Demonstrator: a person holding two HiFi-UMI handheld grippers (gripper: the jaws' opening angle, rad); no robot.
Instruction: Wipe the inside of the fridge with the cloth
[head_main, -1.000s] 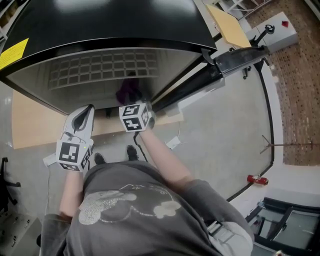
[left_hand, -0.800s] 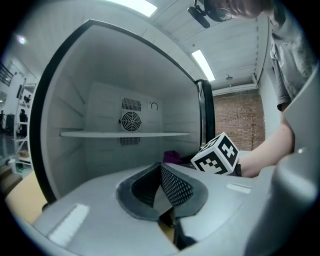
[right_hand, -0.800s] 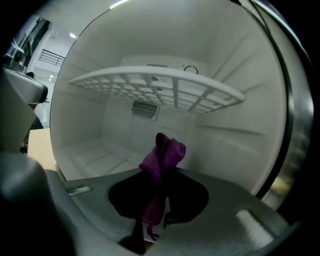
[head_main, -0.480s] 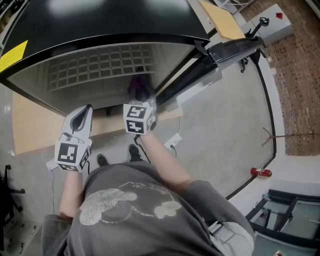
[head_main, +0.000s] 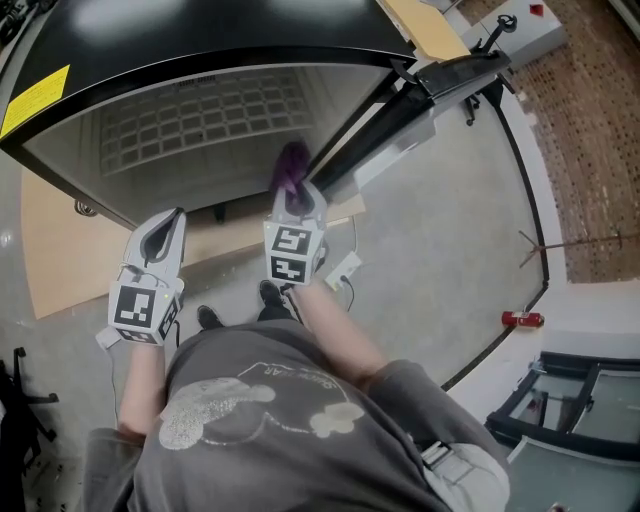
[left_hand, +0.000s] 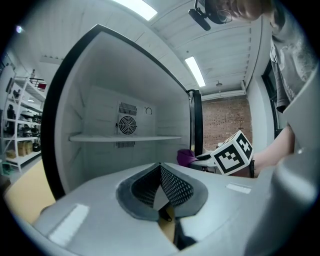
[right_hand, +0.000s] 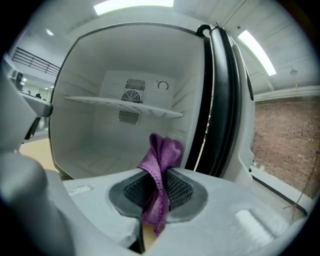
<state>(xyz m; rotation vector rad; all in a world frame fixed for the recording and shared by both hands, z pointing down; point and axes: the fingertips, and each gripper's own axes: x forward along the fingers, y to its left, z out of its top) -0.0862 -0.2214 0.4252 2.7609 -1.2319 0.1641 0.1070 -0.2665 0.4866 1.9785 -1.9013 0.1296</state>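
While right claw (right_hand: 156, 194) clamps purple cloth (right_hand: 163, 154) before fridge (right_hand: 85, 150) holding one shelf (right_hand: 125, 105), left claw (left_hand: 161, 192) closed, empty.

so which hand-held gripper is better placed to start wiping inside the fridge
Right. The right hand-held gripper is shut on the purple cloth and points into the open fridge. The left hand-held gripper is shut, empty and sits further back.

Fridge (head_main: 200, 60) stands open in front of the person, door (head_main: 420, 95) off to the right. Right gripper (head_main: 299, 197) is at the opening's right side, cloth (right_hand: 160, 170) between its fingers. Left gripper (head_main: 167, 223) is left of it. Shelf (right_hand: 125, 104) spans the inside, fan (right_hand: 134, 97) on the back wall just above.
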